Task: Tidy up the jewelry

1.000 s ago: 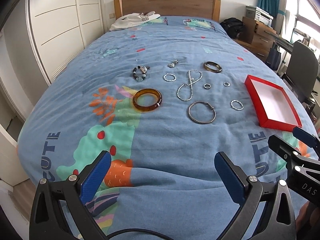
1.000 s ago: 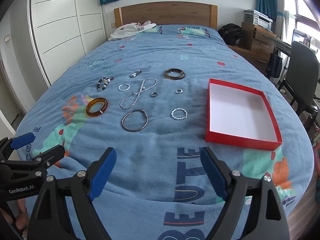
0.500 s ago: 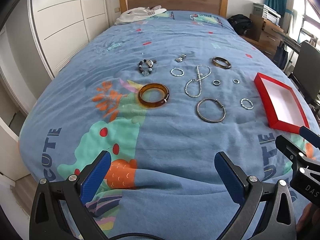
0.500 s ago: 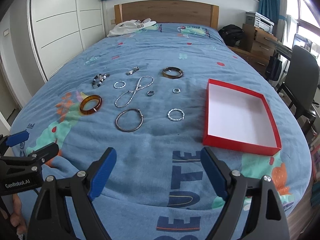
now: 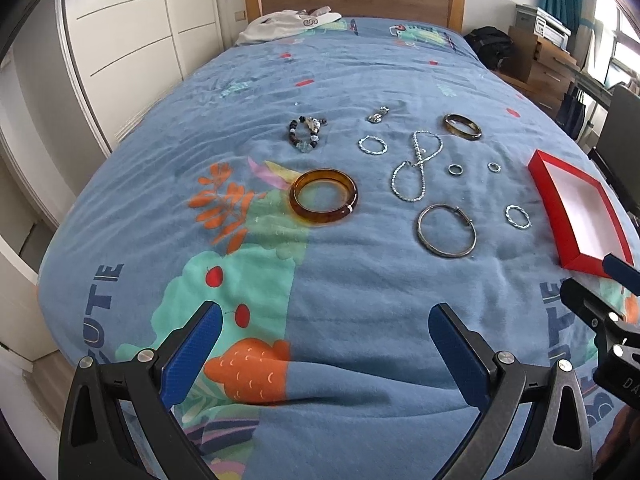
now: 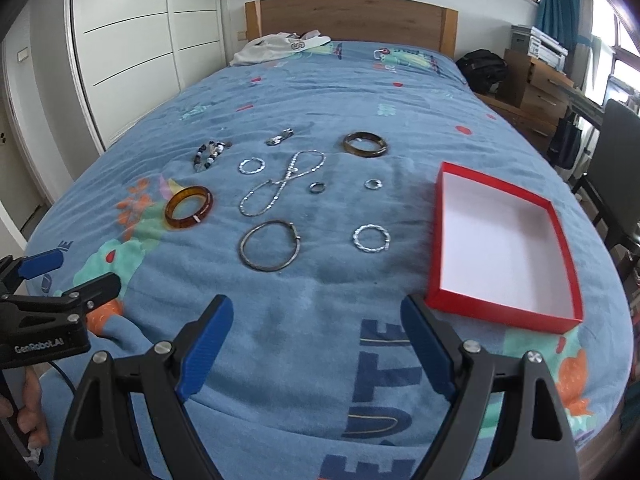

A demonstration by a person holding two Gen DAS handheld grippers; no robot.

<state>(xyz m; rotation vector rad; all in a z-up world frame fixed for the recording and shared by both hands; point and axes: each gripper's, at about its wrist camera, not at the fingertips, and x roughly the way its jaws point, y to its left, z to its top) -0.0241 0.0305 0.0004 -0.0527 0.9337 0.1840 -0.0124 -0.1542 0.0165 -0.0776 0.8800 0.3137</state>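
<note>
Both claws are held above the near end of a bed (image 5: 360, 80) covered with a blue patterned blanket (image 6: 304, 320), and nothing is gripped by either. The left claw (image 5: 325, 344) is spread wide, its blue pads well apart, and the right claw (image 6: 316, 336) is likewise spread wide. The jewelry is laid out on the blanket ahead of them, each piece apart from the others. An amber bangle (image 5: 323, 196) is seen nearest the left claw's side, with a beaded bracelet (image 5: 306, 133) beyond it. A large thin silver bangle (image 6: 270, 245) lies closest to the right claw, and a twisted silver ring-shaped bracelet (image 6: 371, 238) lies just to its right. A silver chain necklace (image 6: 280, 184) is looped in a figure-eight shape in the middle of the group, with a second twisted silver bracelet (image 6: 252, 166) to its left and two small rings (image 6: 317, 187) (image 6: 373, 184) to its right. A dark brown bangle (image 6: 365, 144) and a small silver clasp-like piece (image 6: 280, 136) are placed at the far edge. An open red box (image 6: 496, 311) with a white inside rests on the blanket to the right of the jewelry. A white garment (image 6: 280, 46) is left by the wooden headboard (image 6: 352, 20).
</note>
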